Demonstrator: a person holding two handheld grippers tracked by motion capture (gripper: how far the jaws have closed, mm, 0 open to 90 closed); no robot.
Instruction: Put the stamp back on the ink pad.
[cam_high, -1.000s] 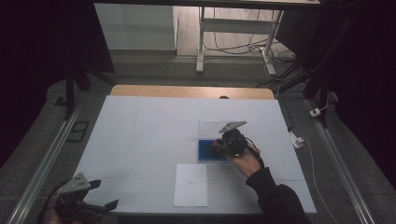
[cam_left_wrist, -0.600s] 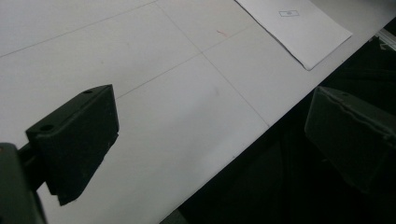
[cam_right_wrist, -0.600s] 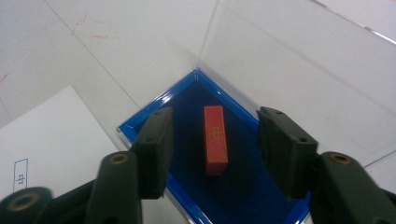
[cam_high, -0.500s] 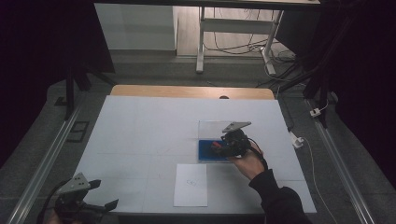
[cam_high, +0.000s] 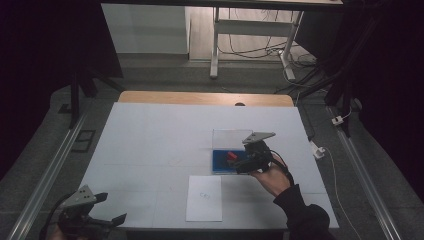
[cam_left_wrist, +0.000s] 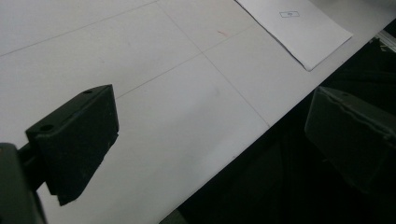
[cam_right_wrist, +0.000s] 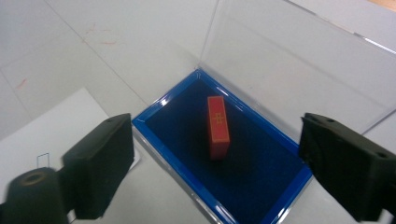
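Note:
A small red block (cam_right_wrist: 218, 126) with a gold mark lies on the blue lining of an open box (cam_right_wrist: 280, 186), whose clear lid (cam_right_wrist: 299, 60) stands up behind it. My right gripper (cam_right_wrist: 217, 137) hovers over the box, open. Its jaws have just been opening, and the block lies free below and between them, untouched by either pad. In the high view the right gripper (cam_high: 244, 162) points left at the red block (cam_high: 231, 156) in the blue box (cam_high: 218, 162). My left gripper (cam_high: 111, 208) rests open over the table's near left edge, open (cam_left_wrist: 212, 107) with nothing between its jaws.
A white sheet of paper (cam_high: 204, 197) with a small printed box lies just in front of the blue box, near the front edge. The white table top (cam_high: 160, 135) has faint pencil lines. A wooden strip (cam_high: 205, 98) runs along the far edge.
The right gripper's jaws have spread apart, and the gripper has drawn slightly to the right, leaving the red block lying in the box. The left gripper has stayed put.

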